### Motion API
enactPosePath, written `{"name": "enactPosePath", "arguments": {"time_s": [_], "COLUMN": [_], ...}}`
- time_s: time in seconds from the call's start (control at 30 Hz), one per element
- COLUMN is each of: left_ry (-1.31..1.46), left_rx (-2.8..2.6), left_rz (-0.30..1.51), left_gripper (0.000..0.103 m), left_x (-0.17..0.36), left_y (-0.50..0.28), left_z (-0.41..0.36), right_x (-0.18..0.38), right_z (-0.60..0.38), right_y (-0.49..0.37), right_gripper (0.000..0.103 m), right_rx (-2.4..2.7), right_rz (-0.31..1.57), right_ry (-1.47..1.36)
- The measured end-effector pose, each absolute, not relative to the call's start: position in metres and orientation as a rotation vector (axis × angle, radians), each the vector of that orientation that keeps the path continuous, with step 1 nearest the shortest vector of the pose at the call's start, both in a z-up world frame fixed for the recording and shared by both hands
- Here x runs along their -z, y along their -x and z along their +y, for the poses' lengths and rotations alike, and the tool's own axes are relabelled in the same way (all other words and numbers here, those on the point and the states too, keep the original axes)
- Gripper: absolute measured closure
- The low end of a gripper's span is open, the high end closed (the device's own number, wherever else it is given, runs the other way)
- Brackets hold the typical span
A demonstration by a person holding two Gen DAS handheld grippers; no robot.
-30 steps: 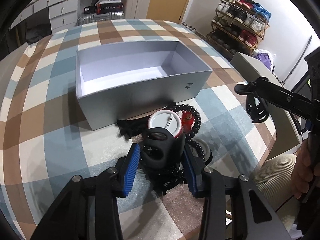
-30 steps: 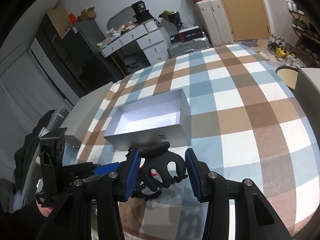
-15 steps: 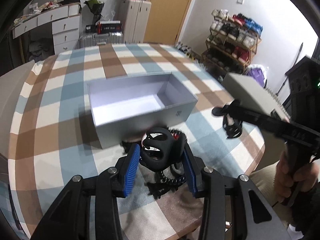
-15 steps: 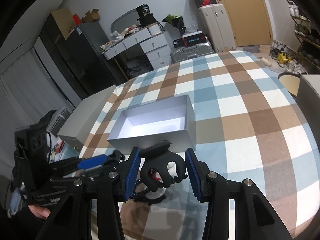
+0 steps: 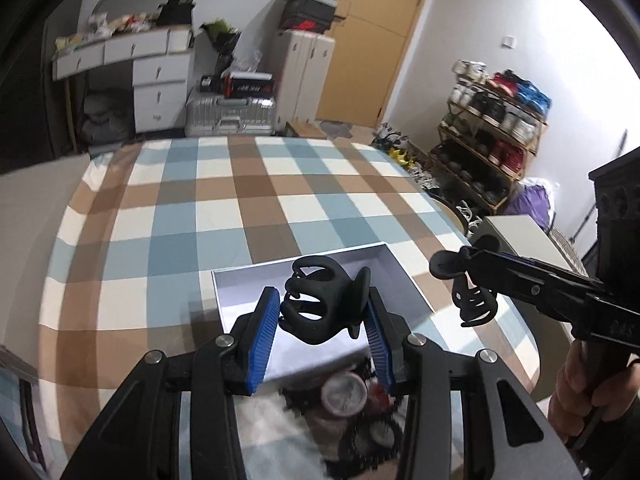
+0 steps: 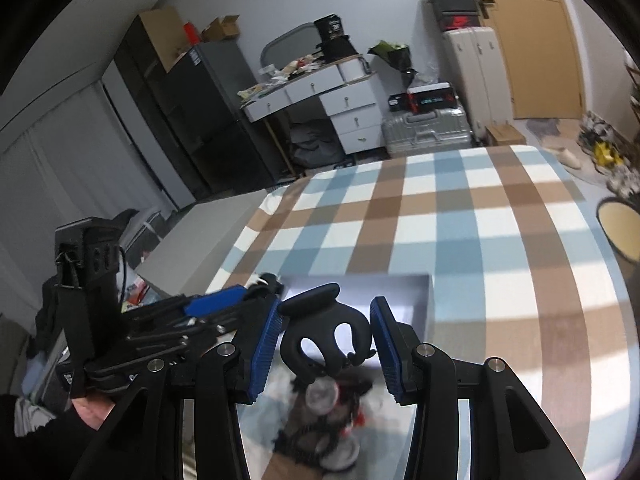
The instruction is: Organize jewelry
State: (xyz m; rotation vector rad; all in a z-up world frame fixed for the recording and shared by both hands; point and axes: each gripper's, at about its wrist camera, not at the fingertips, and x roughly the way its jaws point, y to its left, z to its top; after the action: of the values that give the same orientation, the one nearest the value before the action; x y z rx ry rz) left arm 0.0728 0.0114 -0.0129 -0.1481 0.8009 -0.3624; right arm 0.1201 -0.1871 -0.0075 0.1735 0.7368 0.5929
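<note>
Both jaws closed on black claw clips: left gripper pinches one hair claw, right gripper another claw clip. Grey box lies just beyond and below both, long axis left-right; left clip looks nearer over it. Loose jewelry pile sits near side, outside the box.

Tablecloth – plaid, blue/brown/white checks. Box near edge: silver-grey outside, white inside. Both hair clips matte black – left one, right one. Gripper pads bright blue, ribbed; frames black. Bead pile nearest: black w/ red + white bits, blurred.
</note>
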Motion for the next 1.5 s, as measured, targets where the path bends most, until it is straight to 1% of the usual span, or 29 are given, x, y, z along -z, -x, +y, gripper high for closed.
{"name": "enactPosePath", "arguments": {"time_s": [0.13, 0.27, 0.57, 0.9, 1.0, 1.07, 1.1, 1.13, 1.17, 1.23, 1.27, 1.3, 1.33, 1.37, 1.4, 1.43, 1.5], "left_ry": [0.156, 0.15, 0.106, 0.14, 0.159, 0.176, 0.184, 0.186, 0.182, 0.169, 0.162, 0.156, 0.15, 0.147, 0.142, 0.139, 0.142], "left_rx": [0.357, 0.355, 0.365, 0.324, 0.329, 0.34, 0.343, 0.346, 0.346, 0.346, 0.345, 0.344, 0.341, 0.336, 0.328, 0.321, 0.311], "left_rz": [0.846, 0.886, 0.942, 0.971, 0.971, 0.979, 0.981, 0.979, 0.97, 0.947, 0.94, 0.93, 0.918, 0.909, 0.899, 0.888, 0.86], "left_gripper": [0.066, 0.066, 0.066, 0.066, 0.066, 0.065, 0.062, 0.056, 0.052, 0.047, 0.046, 0.042, 0.039, 0.038, 0.037, 0.036, 0.035], "left_x": [0.026, 0.033, 0.043, 0.051, 0.05, 0.05, 0.049, 0.049, 0.047, 0.044, 0.043, 0.041, 0.04, 0.039, 0.038, 0.036, 0.032], "left_y": [-0.089, -0.094, -0.092, -0.101, -0.1, -0.102, -0.102, -0.101, -0.099, -0.095, -0.094, -0.092, -0.09, -0.089, -0.087, -0.086, -0.081], "left_z": [0.011, 0.01, 0.001, 0.008, 0.011, 0.012, 0.012, 0.012, 0.012, 0.012, 0.012, 0.012, 0.013, 0.015, 0.016, 0.018, 0.022], "right_x": [0.016, 0.037, 0.071, 0.083, 0.081, 0.077, 0.076, 0.074, 0.072, 0.066, 0.063, 0.061, 0.058, 0.054, 0.051, 0.047, 0.041], "right_z": [-0.178, -0.169, -0.169, -0.158, -0.157, -0.159, -0.16, -0.161, -0.163, -0.166, -0.168, -0.169, -0.171, -0.173, -0.175, -0.177, -0.18], "right_y": [-0.152, -0.175, -0.19, -0.192, -0.191, -0.19, -0.19, -0.189, -0.188, -0.184, -0.181, -0.178, -0.174, -0.17, -0.167, -0.163, -0.157], "right_gripper": [0.058, 0.059, 0.059, 0.058, 0.057, 0.056, 0.055, 0.054, 0.048, 0.042, 0.035, 0.029, 0.027, 0.022, 0.015, 0.011, 0.0], "right_rx": [-0.601, -0.604, -0.604, -0.58, -0.574, -0.582, -0.588, -0.596, -0.606, -0.612, -0.616, -0.619, -0.618, -0.616, -0.615, -0.611, -0.61], "right_rz": [0.765, 0.827, 0.924, 0.916, 0.886, 0.863, 0.858, 0.849, 0.836, 0.804, 0.783, 0.767, 0.749, 0.728, 0.709, 0.689, 0.653], "right_ry": [-0.177, -0.166, -0.195, -0.136, -0.126, -0.144, -0.153, -0.166, -0.178, -0.185, -0.184, -0.183, -0.181, -0.181, -0.181, -0.183, -0.19]}}
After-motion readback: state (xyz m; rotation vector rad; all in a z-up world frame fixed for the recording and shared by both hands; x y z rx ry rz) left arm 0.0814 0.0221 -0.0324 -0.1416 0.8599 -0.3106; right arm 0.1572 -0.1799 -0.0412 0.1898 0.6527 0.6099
